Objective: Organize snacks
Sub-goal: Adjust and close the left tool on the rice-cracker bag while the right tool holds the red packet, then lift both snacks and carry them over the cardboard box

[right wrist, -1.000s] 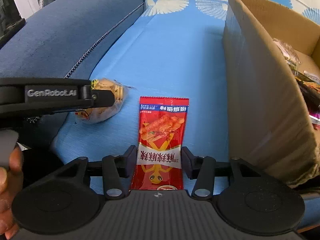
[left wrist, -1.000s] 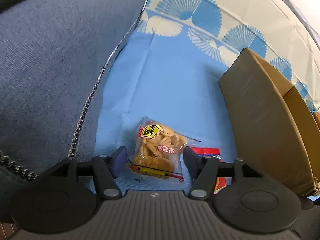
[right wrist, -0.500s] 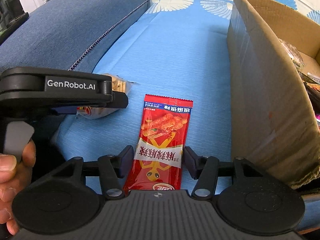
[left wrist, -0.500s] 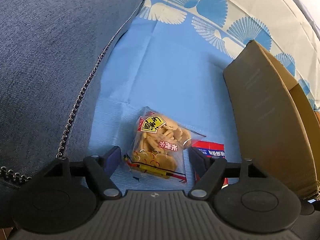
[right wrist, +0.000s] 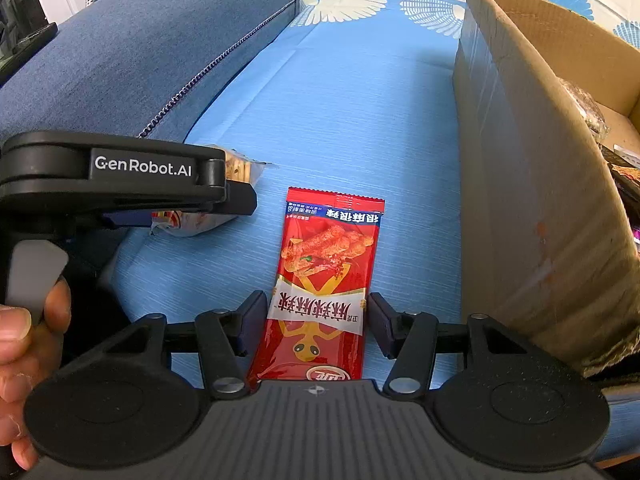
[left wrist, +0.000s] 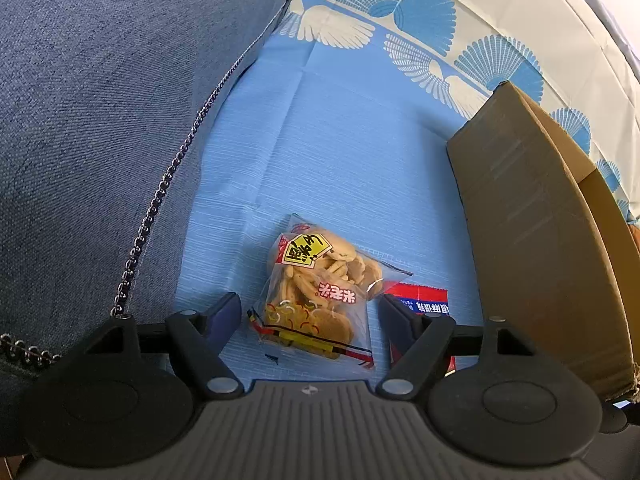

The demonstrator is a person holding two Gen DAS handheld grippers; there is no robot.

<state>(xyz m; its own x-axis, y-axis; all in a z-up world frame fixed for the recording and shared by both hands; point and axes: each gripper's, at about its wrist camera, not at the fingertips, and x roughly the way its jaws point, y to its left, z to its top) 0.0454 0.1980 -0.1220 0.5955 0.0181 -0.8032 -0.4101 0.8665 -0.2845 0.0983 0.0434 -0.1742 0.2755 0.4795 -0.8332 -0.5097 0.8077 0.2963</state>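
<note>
1. The left gripper (left wrist: pixel 310 314) points down at a clear bag of crackers (left wrist: pixel 320 290). Its two fingers stand wide apart, one on each side of the bag, and they do not touch it.
2. The bag of crackers lies flat on the blue cloth (left wrist: pixel 340 152), close to the dark blue cushion (left wrist: pixel 100 120).
3. The right gripper (right wrist: pixel 317 320) points down at a long red snack packet (right wrist: pixel 324 280). Its fingers are about half open. The packet lies between them, but a small gap shows on each side, so nothing is held.
4. The red snack packet lies flat on the blue cloth, just beside the bag of crackers and near the cardboard box (right wrist: pixel 532 184).
5. The cardboard box stands open on the cloth. Some dark wrappers (right wrist: pixel 588 112) show inside it.
6. A person's hand (right wrist: pixel 24 352) holds the left gripper's handle.
</note>
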